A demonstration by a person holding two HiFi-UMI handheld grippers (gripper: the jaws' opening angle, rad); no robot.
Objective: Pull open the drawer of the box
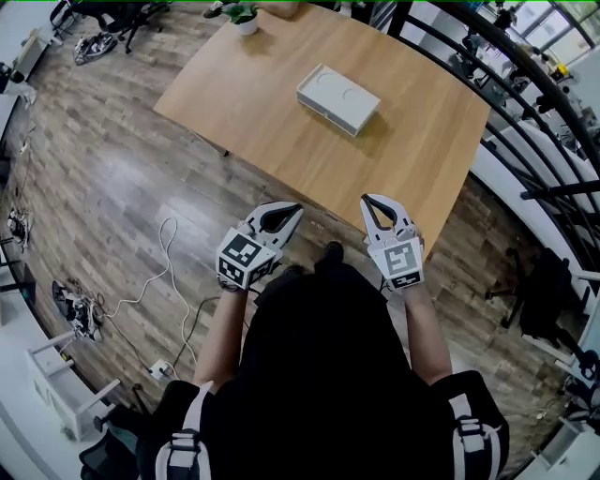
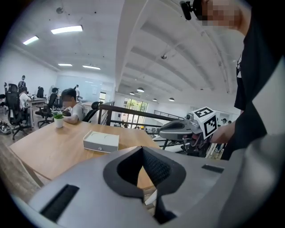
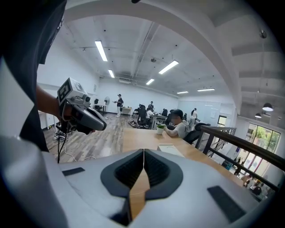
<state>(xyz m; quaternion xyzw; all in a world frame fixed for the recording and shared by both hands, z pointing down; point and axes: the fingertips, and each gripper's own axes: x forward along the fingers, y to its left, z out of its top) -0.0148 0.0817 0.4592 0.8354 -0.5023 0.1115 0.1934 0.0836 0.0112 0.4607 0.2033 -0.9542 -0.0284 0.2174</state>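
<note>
The white box [image 1: 338, 98] lies flat on the wooden table [image 1: 272, 141], well beyond both grippers. Its drawer front with a small knob [image 2: 100, 148] sits flush with the box in the left gripper view. The box [image 3: 169, 150] also shows far ahead in the right gripper view. My left gripper [image 1: 295, 210] and right gripper [image 1: 368, 201] are held side by side near the table's near edge, above the floor. Both are shut, with nothing between the jaws. Each gripper shows in the other's view: the right gripper [image 2: 162, 132] and the left gripper [image 3: 103, 127].
A small potted plant [image 1: 246, 19] stands at the table's far end, where a person [image 2: 71, 107] sits. A black railing [image 1: 525, 84] runs along the right side. A white cable [image 1: 159, 272] lies on the wooden floor at the left.
</note>
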